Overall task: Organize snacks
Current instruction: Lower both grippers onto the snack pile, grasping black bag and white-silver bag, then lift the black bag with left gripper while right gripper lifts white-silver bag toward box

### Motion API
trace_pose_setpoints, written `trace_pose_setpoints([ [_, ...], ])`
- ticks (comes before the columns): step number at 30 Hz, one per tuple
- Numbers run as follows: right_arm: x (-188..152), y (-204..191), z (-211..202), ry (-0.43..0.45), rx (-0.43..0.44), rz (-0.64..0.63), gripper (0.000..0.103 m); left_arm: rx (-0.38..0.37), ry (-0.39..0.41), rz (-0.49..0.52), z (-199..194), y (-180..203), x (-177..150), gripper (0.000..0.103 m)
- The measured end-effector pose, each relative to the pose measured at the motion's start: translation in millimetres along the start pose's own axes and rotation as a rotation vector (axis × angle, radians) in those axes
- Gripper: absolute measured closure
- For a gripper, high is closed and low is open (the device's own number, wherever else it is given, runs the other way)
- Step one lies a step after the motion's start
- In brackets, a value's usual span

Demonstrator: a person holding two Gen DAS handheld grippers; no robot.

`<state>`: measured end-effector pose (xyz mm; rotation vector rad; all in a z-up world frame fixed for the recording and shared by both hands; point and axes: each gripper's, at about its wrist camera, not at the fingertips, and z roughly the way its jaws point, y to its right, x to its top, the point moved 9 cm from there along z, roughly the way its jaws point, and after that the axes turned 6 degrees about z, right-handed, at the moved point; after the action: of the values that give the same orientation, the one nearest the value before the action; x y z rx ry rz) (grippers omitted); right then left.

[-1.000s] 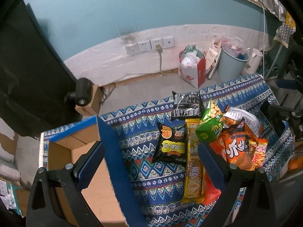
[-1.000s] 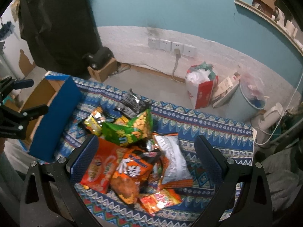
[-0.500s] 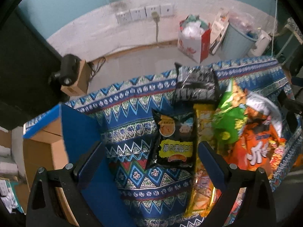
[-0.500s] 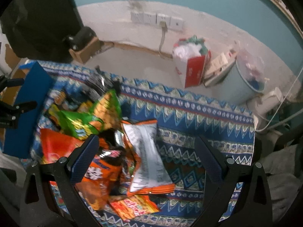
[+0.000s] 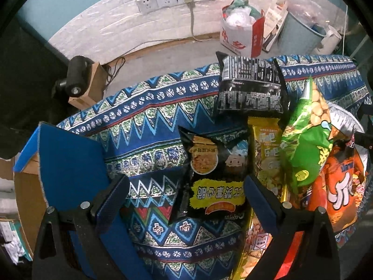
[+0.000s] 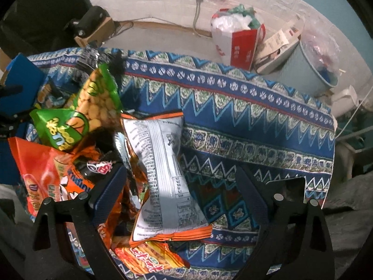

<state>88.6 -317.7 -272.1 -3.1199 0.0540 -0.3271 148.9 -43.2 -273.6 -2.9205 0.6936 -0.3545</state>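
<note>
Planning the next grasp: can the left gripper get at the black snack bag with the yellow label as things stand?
Probably yes. The left gripper is open, the black snack bag with the yellow label lies on top between its fingers, and nothing covers it.

Bare cloth (image 6: 256, 126) right of the snack pile (image 6: 93, 140); box flap (image 5: 70, 163) blocks left.

The snack bags are glossy, crinkled plastic film: the black packet (image 5: 215, 175), the green bag (image 6: 93, 109) and the silver-backed pack (image 6: 163, 175) all catch glare. The patterned tablecloth (image 5: 151, 126) is matt woven cloth. The box (image 5: 30, 186) looks like plain brown cardboard, possibly blue-coated outside.
</note>
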Motion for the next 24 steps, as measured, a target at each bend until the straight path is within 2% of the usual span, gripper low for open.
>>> trace_pose_setpoints([
  [5,-6,3,13,-0.031,-0.006,-0.002,0.009,0.015,-0.036,0.023,17,8,-3,0.004],
  [7,-8,4,18,-0.039,-0.012,-0.004,0.012,0.016,-0.045,0.036,23,11,-3,0.004],
  [9,-12,5,25,-0.057,-0.007,-0.002,0.020,0.002,-0.044,0.044,26,14,-3,0.004],
  [11,-16,5,32,-0.074,0.002,0.002,0.022,-0.004,-0.043,0.053,29,16,-3,0.004],
  [12,-17,4,36,-0.081,0.004,0.000,0.024,-0.009,-0.034,0.054,28,18,-3,0.007],
  [13,-20,3,39,-0.091,0.004,-0.006,0.026,-0.024,-0.027,0.053,27,19,-4,0.015],
  [14,-21,2,41,-0.095,0.008,-0.011,0.032,-0.057,-0.024,0.051,27,22,-4,0.019],
  [15,-22,0,42,-0.098,0.013,-0.014,0.043,-0.083,-0.021,0.047,26,25,-6,0.028],
  [16,-23,-2,43,-0.100,0.020,-0.018,0.048,-0.108,-0.020,0.043,25,27,-6,0.037],
  [17,-23,-3,42,-0.095,0.022,-0.021,0.051,-0.121,-0.017,0.042,24,28,-7,0.041],
  [20,-22,-4,39,-0.079,0.018,-0.031,0.061,-0.100,-0.004,0.053,20,30,-8,0.042],
  [24,-20,-5,28,-0.053,0.000,-0.020,0.065,-0.114,0.005,0.044,16,31,-14,0.043],
])
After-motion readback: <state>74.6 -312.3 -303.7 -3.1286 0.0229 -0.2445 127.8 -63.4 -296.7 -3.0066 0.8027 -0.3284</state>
